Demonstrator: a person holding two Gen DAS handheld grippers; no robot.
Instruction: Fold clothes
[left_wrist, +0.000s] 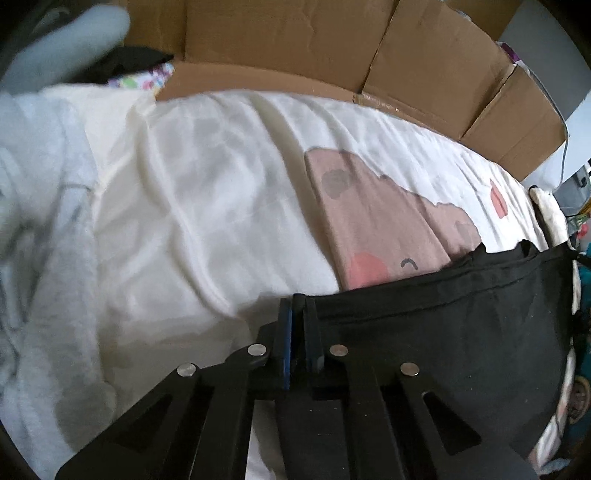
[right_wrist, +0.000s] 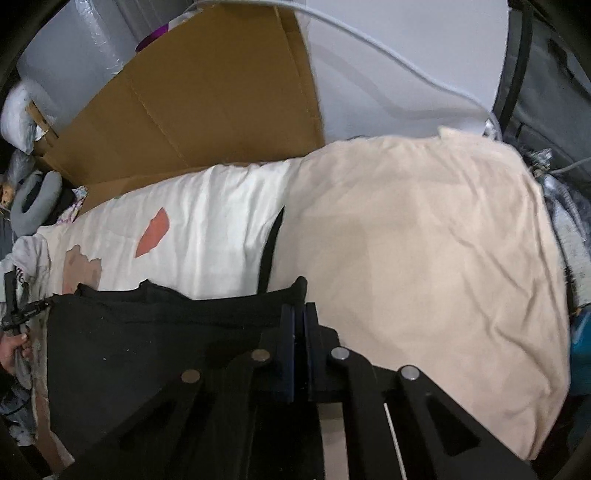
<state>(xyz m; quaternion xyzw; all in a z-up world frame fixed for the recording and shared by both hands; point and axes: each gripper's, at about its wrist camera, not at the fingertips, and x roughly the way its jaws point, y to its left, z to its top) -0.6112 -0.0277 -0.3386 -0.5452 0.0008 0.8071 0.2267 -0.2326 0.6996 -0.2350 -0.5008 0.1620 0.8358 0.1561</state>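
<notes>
Left wrist view: the left hand-held gripper (left_wrist: 297, 306) is clamped on the near-left corner of the black garment (left_wrist: 443, 332), which lies on the bed sheet (left_wrist: 221, 203) below the cardboard box (left_wrist: 295, 44).

Right wrist view: the right hand-held gripper (right_wrist: 300, 314) pinches the garment's other corner, beside a cream pillow (right_wrist: 424, 240). Lifting both corners evenly, keeping the edge taut, should give a clean fold.

Both wrist views look steeply down, close over the bed (left_wrist: 207, 192), sharing the black garment (right_wrist: 155, 343).
</notes>
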